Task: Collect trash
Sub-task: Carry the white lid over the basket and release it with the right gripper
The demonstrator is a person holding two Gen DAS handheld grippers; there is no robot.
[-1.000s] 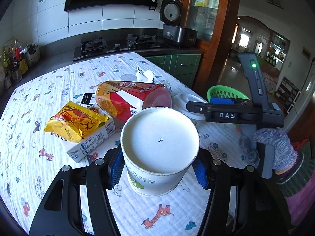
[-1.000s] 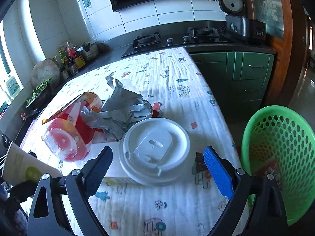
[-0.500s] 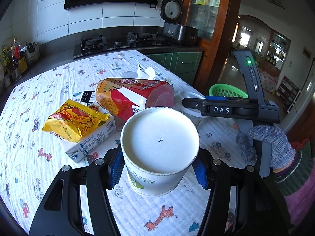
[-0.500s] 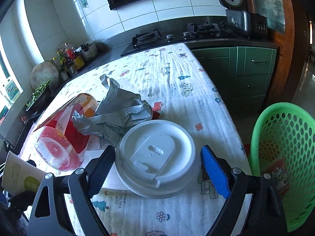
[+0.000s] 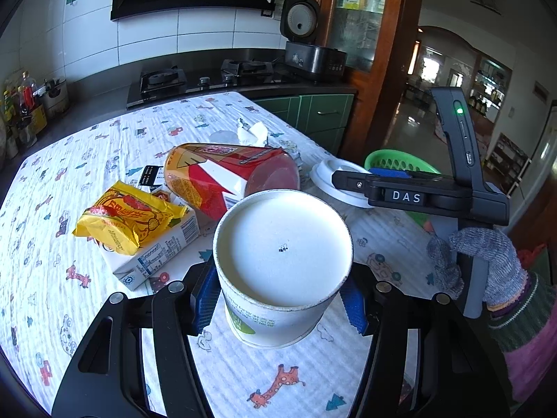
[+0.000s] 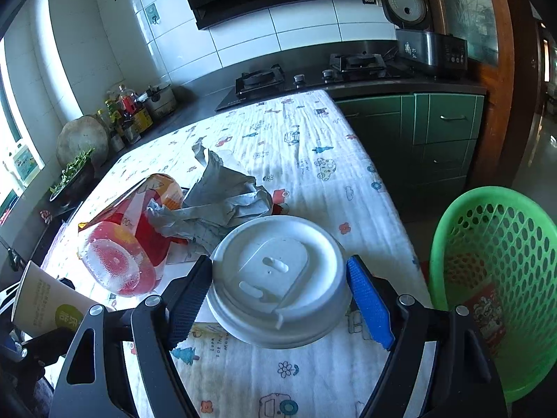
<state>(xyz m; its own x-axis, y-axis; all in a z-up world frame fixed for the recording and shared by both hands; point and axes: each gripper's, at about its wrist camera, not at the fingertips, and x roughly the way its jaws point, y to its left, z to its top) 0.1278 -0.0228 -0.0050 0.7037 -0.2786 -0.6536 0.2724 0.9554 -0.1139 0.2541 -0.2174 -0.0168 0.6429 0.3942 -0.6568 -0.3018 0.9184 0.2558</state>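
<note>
Snugly between right jaws: white lid [image 6: 278, 278]

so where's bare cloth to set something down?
Free: far end of the tablecloth toward the stove, and the near-left corner beside the milk carton. Crowded: the middle, around the red tube, crumpled paper and lid.

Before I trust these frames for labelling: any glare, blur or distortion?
Left wrist view: sharp, fisheye bends the edges, paper cup evenly lit. Right wrist view: sunlight washes out the tablecloth behind the lid; basket stays clear.
</note>
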